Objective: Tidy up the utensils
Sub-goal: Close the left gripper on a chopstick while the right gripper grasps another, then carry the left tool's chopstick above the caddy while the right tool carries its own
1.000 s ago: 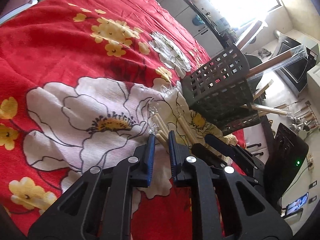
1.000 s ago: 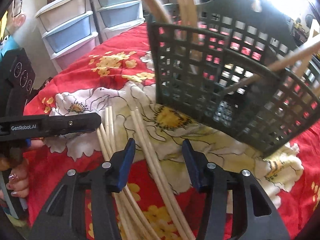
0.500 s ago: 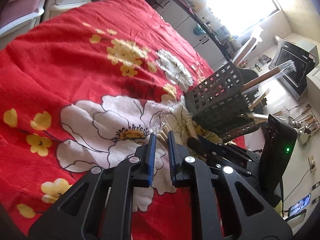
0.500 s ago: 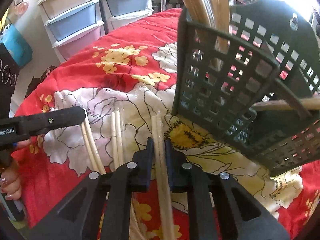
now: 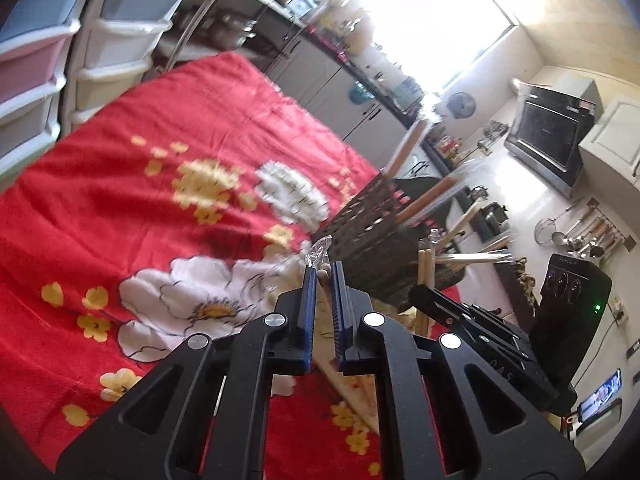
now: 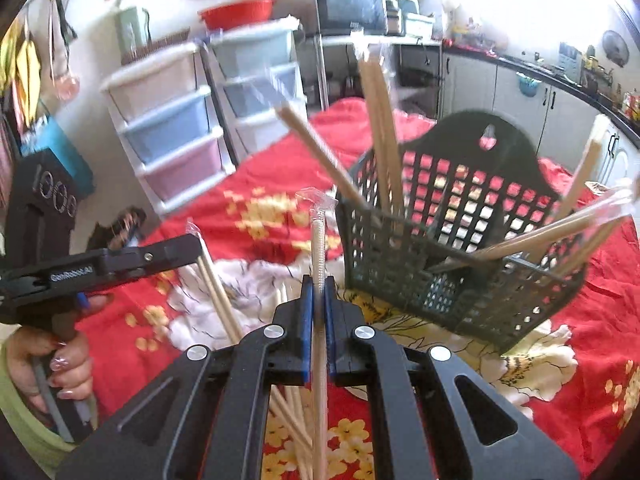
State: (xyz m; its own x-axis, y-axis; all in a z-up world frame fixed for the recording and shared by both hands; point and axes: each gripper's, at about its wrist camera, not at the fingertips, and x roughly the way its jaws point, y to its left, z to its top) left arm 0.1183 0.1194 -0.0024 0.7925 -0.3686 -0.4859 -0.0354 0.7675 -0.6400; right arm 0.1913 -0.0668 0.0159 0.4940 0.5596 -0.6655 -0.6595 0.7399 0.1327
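The right gripper [image 6: 316,284] has just closed on a thin, clear-wrapped pair of wooden chopsticks [image 6: 319,240], pinched mid-length; light, stiff, slippery in film. The left gripper [image 5: 323,276] apparently clamps another wrapped pair [image 5: 320,250]. Beyond stands the dark perforated plastic basket [image 6: 460,264] on the red floral-clothed table [image 6: 600,320].

Your right gripper [image 6: 318,280]: black plastic frame with cut-out arm windows, blue pads lining the inner finger faces, four silver round screw heads across the linkage. Your left gripper [image 5: 322,276]: same build, same blue pads and silver screws. In the right wrist view, at 9 o'clock, its black body carries white "GenRobot.AI" lettering. Your left hand [image 6: 52,364] shows glossy pale nail polish; a light green sleeve [image 6: 20,412] sits at 8 o'clock.
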